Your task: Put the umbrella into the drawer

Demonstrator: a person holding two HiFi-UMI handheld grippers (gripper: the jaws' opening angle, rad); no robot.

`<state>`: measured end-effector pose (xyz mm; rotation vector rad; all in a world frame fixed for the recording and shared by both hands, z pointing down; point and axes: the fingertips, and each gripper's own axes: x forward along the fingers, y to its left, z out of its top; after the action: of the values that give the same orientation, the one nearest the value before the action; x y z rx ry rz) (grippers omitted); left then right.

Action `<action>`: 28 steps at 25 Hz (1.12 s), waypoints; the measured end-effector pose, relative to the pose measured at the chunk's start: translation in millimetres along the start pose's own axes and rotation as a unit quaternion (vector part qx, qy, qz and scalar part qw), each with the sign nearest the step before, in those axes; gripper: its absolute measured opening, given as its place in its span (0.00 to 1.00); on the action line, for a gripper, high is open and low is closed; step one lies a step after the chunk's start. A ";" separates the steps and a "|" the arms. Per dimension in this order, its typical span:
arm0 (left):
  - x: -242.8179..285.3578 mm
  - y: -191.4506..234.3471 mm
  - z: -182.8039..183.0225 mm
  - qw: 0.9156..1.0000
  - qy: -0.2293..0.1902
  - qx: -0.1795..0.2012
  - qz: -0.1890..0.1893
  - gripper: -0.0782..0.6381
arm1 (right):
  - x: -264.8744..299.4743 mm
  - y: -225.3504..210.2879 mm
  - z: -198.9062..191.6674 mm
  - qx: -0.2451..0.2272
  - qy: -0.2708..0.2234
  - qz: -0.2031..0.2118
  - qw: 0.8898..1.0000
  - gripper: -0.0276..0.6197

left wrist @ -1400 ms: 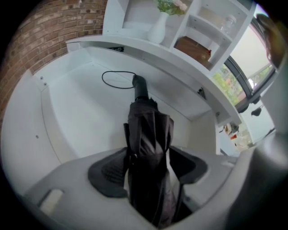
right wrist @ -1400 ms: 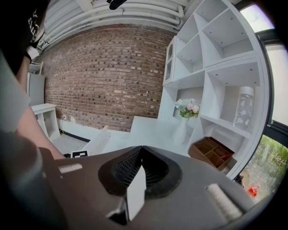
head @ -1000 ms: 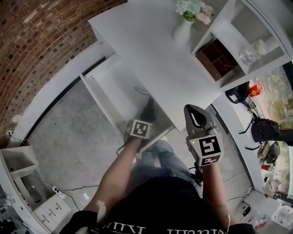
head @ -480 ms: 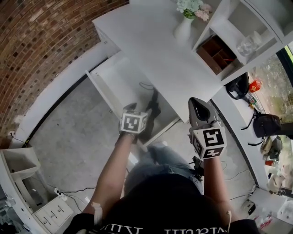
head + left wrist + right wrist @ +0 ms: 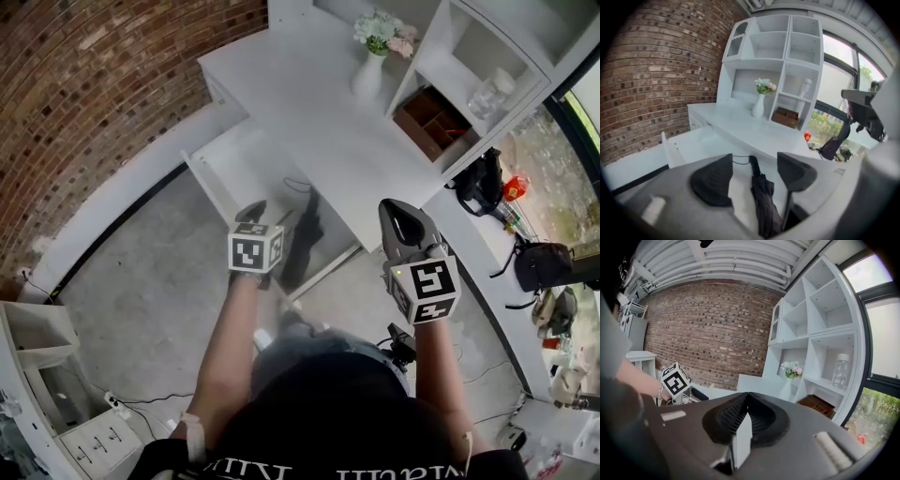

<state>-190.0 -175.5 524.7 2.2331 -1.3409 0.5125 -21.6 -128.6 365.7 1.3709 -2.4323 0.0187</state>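
Note:
A folded black umbrella [image 5: 302, 242] lies inside the open white drawer [image 5: 225, 173] under the desk top. In the left gripper view the umbrella [image 5: 765, 201] lies lengthwise below the gap between the jaws, its thin cord trailing toward the drawer's back. My left gripper [image 5: 265, 217] hangs over the drawer, open and holding nothing [image 5: 753, 169]. Off to the right, beside the desk's edge, my right gripper [image 5: 401, 223] has its pads pressed together [image 5: 747, 395] with nothing between them.
A white desk [image 5: 309, 112] carries a vase of flowers [image 5: 371, 64]. Behind it a white shelf unit holds a wooden box [image 5: 433, 118] and a clear bottle [image 5: 488, 94]. Black bags [image 5: 480, 184] sit at the right. A brick wall [image 5: 84, 84] runs along the left.
My left gripper has lifted up and to the left out of the drawer, away from the umbrella, which stays lying inside. The right gripper has barely moved.

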 end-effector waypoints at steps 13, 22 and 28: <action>-80.7 -43.2 82.4 0.983 -0.138 0.121 0.014 0.48 | -46.5 -15.0 29.8 0.039 -0.066 -0.013 0.997 0.05; -119.8 -69.8 140.3 0.960 -0.232 0.157 0.013 0.35 | -60.4 -30.9 51.3 0.027 -0.101 -0.030 0.994 0.05; -147.9 -66.6 169.3 0.939 -0.297 0.165 0.044 0.11 | -64.8 -39.3 63.9 0.020 -0.121 -0.049 0.991 0.05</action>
<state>-185.3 -141.4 292.8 2.7515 -1.7581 0.0814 23.0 -107.4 279.8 1.5930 -2.5668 -0.1319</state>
